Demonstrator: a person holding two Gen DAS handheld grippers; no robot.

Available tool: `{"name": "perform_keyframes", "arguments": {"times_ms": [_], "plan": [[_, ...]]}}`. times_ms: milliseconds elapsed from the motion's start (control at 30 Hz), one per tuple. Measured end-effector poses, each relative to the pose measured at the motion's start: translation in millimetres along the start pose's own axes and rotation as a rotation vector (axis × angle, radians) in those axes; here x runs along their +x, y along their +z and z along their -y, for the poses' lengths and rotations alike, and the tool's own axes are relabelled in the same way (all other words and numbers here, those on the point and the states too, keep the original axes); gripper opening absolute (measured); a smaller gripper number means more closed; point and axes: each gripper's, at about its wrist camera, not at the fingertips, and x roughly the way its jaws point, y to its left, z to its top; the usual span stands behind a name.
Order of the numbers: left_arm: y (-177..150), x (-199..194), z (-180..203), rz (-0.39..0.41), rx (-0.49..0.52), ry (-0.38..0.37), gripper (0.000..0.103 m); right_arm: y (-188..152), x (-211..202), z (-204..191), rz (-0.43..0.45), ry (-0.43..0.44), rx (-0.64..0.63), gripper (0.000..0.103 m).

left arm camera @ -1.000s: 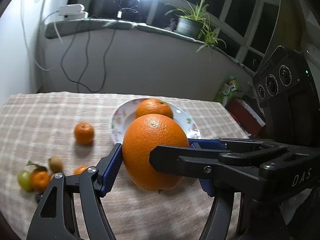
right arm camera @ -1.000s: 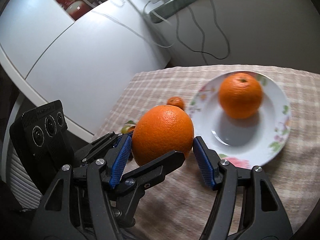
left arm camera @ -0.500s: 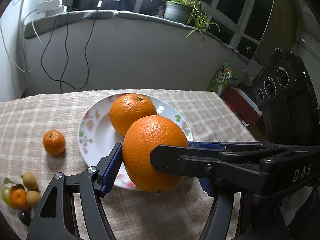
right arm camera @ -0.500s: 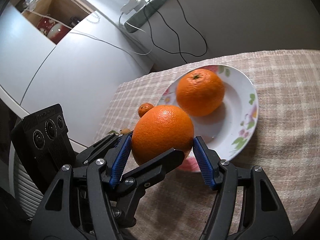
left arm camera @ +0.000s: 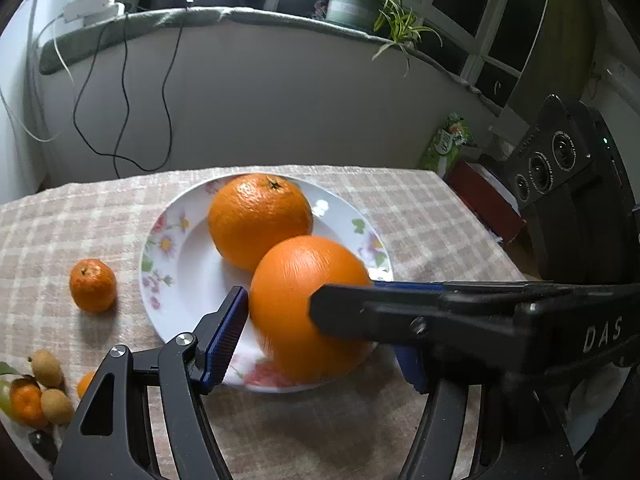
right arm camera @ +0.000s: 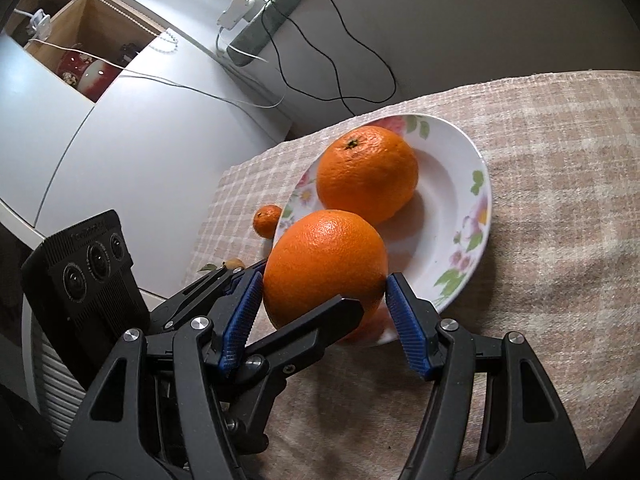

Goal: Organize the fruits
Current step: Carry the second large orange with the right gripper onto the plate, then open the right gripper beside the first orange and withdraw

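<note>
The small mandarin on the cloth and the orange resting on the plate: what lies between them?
In the left wrist view, only the plate's flowered rim lies between the small mandarin and the resting orange.

Both feeds reach me evenly lit and fairly bright, with cool, soft light. In the left wrist view the held orange (left arm camera: 308,304) is smeared by motion blur along its lower left edge, while the second orange (left arm camera: 260,220) on the plate (left arm camera: 176,264) stays crisp. A white glint sits on the plate's far rim, and soft shadows fall to the lower left of the fruit. The windows (left arm camera: 460,20) along the top read almost black. Fisheye bending curves the sill (left arm camera: 240,16) and darkens every corner. In the right wrist view the held orange (right arm camera: 324,264) is sharp, and its shadow darkens the plate (right arm camera: 452,200) beneath.
</note>
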Motion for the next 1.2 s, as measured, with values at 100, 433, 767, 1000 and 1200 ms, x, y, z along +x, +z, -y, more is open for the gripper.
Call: {"name": "perform_keyframes", "arguments": {"times_ms": [100, 433, 767, 1000, 1200], "plan": [[2, -1, -3, 0.01, -0.012, 0.007, 0.069, 2, -7, -1, 0.031, -0.027, -0.011, 0.067], [-4, -5, -7, 0.001, -0.019, 0.012, 0.07, 0, -16, 2, 0.052, -0.065, -0.015, 0.069], [-14, -26, -10, 0.025, -0.02, 0.02, 0.071, -6, -27, -24, 0.089, -0.143, -0.12, 0.084], [-34, -51, -20, 0.036, -0.019, 0.036, 0.071, -20, -33, -42, 0.13, -0.2, -0.184, 0.085], [-53, -71, -42, 0.036, -0.059, 0.083, 0.071, -36, -39, -55, 0.174, -0.221, -0.235, 0.085]]}}
